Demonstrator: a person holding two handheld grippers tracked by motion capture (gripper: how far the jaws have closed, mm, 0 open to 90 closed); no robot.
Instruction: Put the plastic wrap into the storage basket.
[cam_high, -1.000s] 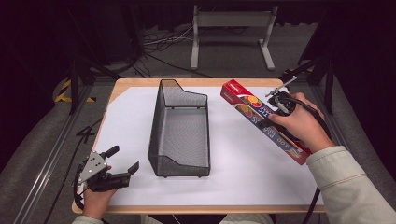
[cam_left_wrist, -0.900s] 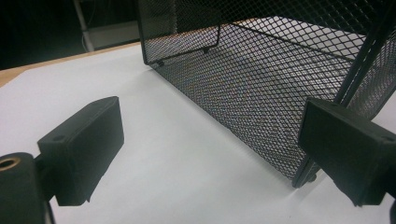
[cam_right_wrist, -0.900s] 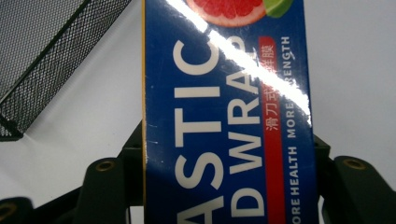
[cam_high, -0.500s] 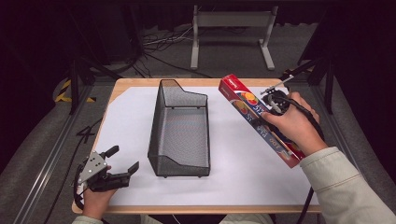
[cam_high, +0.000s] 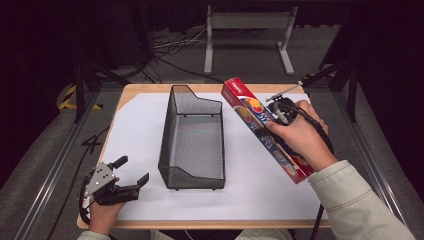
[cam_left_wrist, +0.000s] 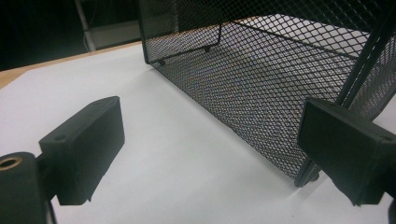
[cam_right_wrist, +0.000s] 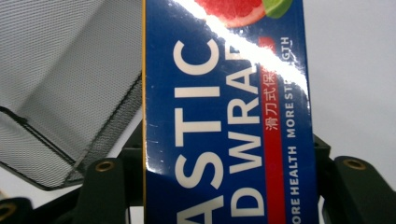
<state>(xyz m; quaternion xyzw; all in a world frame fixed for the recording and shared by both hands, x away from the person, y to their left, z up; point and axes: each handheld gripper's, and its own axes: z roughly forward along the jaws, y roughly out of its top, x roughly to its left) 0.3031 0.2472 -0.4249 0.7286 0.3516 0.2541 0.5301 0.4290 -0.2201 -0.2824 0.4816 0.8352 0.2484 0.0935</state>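
Table (cam_high: 150, 120): a wood top with a big white sheet on it.
Basket (cam_high: 192, 137): black wire mesh, long, open on top. It stands in the middle of the table.
Box (cam_high: 260, 122): a long red and blue wrap box. It is tilted up over the table, just right of the basket, far end near the basket's back corner.
Box feel: I think it is light and stiff, with smooth, shiny card that could slip. It is long, so hold it near the middle or it may swing.
Right gripper (cam_high: 281, 111): jaws closed on the box sides, about mid-length.
Left gripper (cam_high: 125, 175): jaws wide apart, holding nothing, resting by the basket's near corner.
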